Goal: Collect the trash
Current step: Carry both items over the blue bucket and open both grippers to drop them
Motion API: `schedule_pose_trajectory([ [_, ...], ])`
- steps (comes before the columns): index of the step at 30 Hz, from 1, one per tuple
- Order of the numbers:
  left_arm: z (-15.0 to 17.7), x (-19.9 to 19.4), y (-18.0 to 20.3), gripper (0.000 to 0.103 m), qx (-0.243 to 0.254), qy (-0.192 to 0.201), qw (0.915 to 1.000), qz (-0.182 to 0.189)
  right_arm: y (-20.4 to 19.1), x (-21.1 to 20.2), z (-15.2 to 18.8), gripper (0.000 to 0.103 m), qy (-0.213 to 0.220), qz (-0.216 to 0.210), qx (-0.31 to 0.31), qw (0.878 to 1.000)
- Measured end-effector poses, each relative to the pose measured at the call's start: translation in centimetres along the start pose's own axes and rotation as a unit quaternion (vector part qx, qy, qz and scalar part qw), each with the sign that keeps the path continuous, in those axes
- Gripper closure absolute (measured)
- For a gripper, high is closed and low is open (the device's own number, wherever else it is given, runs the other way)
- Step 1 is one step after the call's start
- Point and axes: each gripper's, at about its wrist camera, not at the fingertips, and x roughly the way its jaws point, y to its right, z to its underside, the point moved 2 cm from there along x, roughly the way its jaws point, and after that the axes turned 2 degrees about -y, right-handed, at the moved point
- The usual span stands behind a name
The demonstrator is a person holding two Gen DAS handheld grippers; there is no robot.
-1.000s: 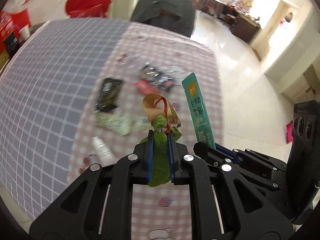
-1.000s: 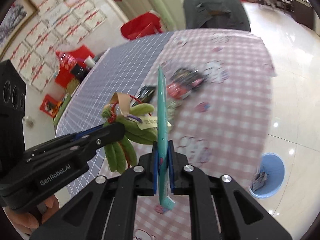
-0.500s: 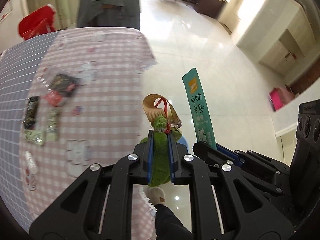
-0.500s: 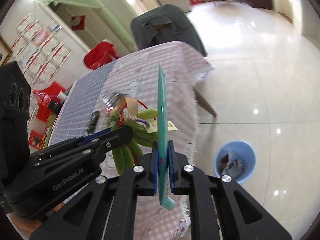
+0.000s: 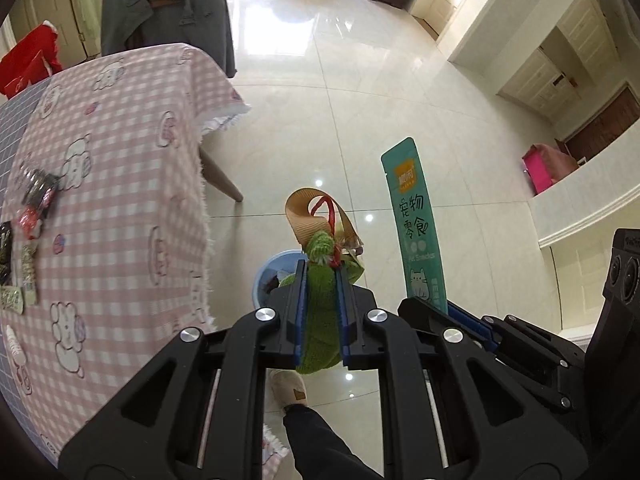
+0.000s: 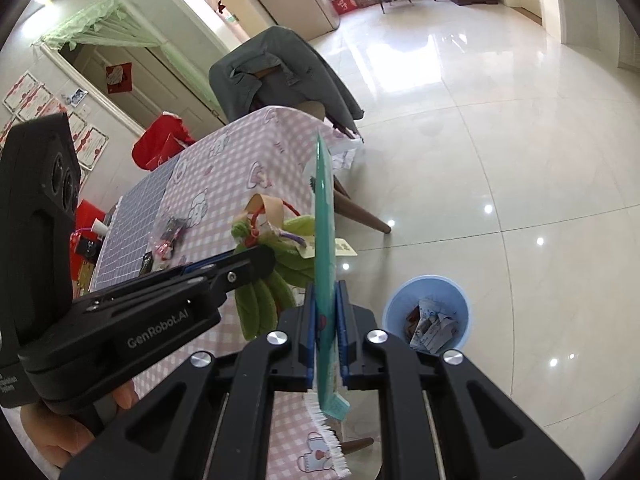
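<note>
My left gripper point(image 5: 322, 280) pinches a green plush toy point(image 5: 320, 320), the blue pads pressed into its sides. A tan ribbon loop point(image 5: 308, 216) with a red cord sticks out beyond my fingertips, and the toy's leaf-like lobes hang off to the side of my fingers, as the right camera shows them point(image 6: 264, 300).

My right gripper point(image 6: 326, 292) is clamped on a long teal snack packet point(image 6: 324, 248), which stands edge-on between the pads and runs well past the tips; its lower end pokes out behind the fingers. From the left camera the packet point(image 5: 416, 232) stands upright just to the right of my left fingers, with a cat face printed near its base.

A blue bin point(image 6: 426, 312) with crumpled wrappers inside sits on the tiled floor, to the right of my right fingers; in the left view it lies straight ahead, partly hidden behind the toy point(image 5: 276, 268).

The pink checked table point(image 5: 120, 200) is off to the left of both grippers, with more wrappers point(image 5: 36, 208) lying on it. A slippered foot point(image 5: 290, 390) shows below my left fingers.
</note>
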Motion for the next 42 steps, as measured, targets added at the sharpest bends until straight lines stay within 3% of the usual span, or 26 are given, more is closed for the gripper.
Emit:
schedule_pose_trajectory([
  [5, -1.7, 0.6, 1.3, 0.089, -0.001, 0.009, 0.9999, 0.014, 1.1, -0.2, -0.6, 0.093, 0.004, 0.000, 0.006, 1.000],
  [7, -2.4, 0.8, 1.4, 0.084, -0.003, 0.010, 0.9999, 0.007, 1.6, -0.4, -0.8, 0.093, 0.006, 0.002, 0.007, 1.000],
  [10, -3.3, 1.6, 1.4, 0.034, -0.010, 0.000, 0.9999, 0.003, 2.3, -0.2, -1.0, 0.093, 0.003, 0.003, 0.015, 1.000],
  [26, -2.8, 3.4, -0.6, 0.034, -0.016, -0.029, 0.9993, -0.020, 3.1, 1.0, -1.6, 0.093, -0.013, 0.003, 0.031, 0.999],
  [37, -2.0, 2.1, -1.8, 0.034, -0.023, -0.036, 0.9986, -0.032, 2.6, 1.2, -1.9, 0.090, -0.007, 0.017, 0.027, 0.999],
  [39, -1.9, 1.8, -1.9, 0.034, -0.025, -0.037, 0.9985, -0.032, 2.5, 1.1, -1.9, 0.089, -0.004, 0.027, 0.027, 0.999],
  [41, -1.7, 1.3, -2.1, 0.033, -0.026, -0.035, 0.9985, -0.033, 2.4, 1.0, -1.9, 0.071, 0.000, 0.031, 0.030, 0.999],
  [42, -1.5, 1.0, -2.2, 0.033, -0.026, -0.034, 0.9985, -0.034, 2.2, 1.0, -1.9, 0.069, 0.002, 0.034, 0.029, 0.999],
])
